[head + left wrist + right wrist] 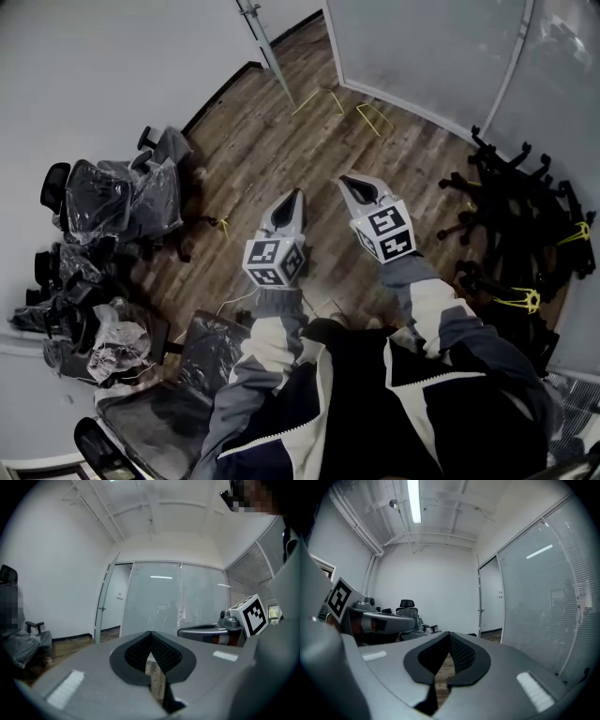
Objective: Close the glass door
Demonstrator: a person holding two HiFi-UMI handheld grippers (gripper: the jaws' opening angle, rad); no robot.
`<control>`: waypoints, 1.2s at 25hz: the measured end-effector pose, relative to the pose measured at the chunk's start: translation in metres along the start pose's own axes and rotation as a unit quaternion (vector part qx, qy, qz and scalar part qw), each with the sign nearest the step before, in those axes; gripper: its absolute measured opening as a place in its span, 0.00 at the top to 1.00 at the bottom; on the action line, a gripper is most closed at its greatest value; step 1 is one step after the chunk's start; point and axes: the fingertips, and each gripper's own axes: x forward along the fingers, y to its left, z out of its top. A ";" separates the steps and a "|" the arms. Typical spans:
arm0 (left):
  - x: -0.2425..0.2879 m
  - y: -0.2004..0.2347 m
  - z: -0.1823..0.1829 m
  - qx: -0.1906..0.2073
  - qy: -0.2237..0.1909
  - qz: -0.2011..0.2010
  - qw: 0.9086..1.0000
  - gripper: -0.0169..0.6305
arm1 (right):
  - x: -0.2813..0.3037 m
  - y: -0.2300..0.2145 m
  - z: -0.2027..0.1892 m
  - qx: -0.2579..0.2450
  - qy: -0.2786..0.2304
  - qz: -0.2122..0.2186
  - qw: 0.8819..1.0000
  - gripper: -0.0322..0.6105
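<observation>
The glass door (265, 45) stands open at the far end of the wooden floor, its leaf seen edge on beside the frosted glass wall (422, 47). In the left gripper view the door (102, 603) shows as a thin upright frame left of the frosted panels (161, 604). In the right gripper view the door edge (479, 601) stands by the open doorway (491, 599). My left gripper (298, 193) and right gripper (346, 180) are held side by side, well short of the door. Both point toward it and both are shut with nothing between the jaws (150, 633) (449, 633).
Plastic-wrapped office chairs (122, 197) crowd the left wall. A heap of black chair bases (525, 216) lies on the right. Two yellow wire frames (323, 98) (375, 117) lie on the floor near the glass wall. A seat (159, 394) sits close by my left side.
</observation>
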 end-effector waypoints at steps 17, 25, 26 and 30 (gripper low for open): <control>0.156 0.175 0.034 0.008 -0.013 -0.054 0.998 0.97 | 0.216 -0.063 0.054 -0.030 -0.006 -0.033 0.999 0.94; 0.209 0.266 0.058 0.016 -0.019 -0.068 0.997 0.97 | 0.323 -0.071 0.075 -0.029 -0.006 -0.039 0.999 0.94; 0.213 0.274 0.056 0.014 -0.019 -0.068 0.997 0.97 | 0.332 -0.072 0.074 -0.031 -0.004 -0.038 0.999 0.94; 0.235 0.296 0.047 0.001 -0.017 -0.064 0.998 0.97 | 0.361 -0.082 0.071 -0.039 0.005 -0.032 0.999 0.94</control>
